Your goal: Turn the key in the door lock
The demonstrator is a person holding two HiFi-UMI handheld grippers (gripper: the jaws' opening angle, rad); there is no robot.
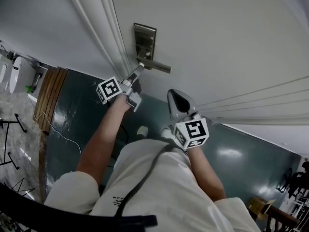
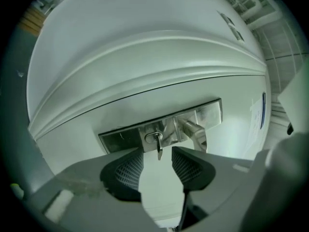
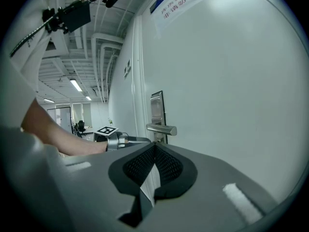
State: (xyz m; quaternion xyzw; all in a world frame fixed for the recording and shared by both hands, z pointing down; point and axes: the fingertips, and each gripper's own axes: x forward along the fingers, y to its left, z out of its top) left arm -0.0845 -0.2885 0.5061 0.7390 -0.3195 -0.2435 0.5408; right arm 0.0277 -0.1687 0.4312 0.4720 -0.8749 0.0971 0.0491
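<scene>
Key (image 2: 159, 147) is seated in the cylinder of the door lock (image 2: 153, 138), sticking out edge-on, right in the gap between the tips of the left gripper (image 1: 139, 70). Left jaws are spread: the ribbed pads (image 2: 131, 168) sit on either side of the key with a visible gap each side, neither pressing on it. Just past the jaw tips is the brushed-metal lock plate (image 2: 120, 139). The lever handle (image 2: 195, 132) comes off the same plate just beside the right-hand jaw tip, clear of it. The left gripper points about level at the white door (image 1: 217, 33), its marker cube (image 1: 109, 89) behind the jaws on the person's hand. Right gripper (image 3: 154, 145) has its jaws pressed together at the tips, with nothing between them. It's held off the door, well apart from the lock. From its own view the lever and plate are ahead of and above its jaw tips, with the left gripper reaching in from the left. Its marker cube (image 1: 191, 132) faces up toward the head view.
</scene>
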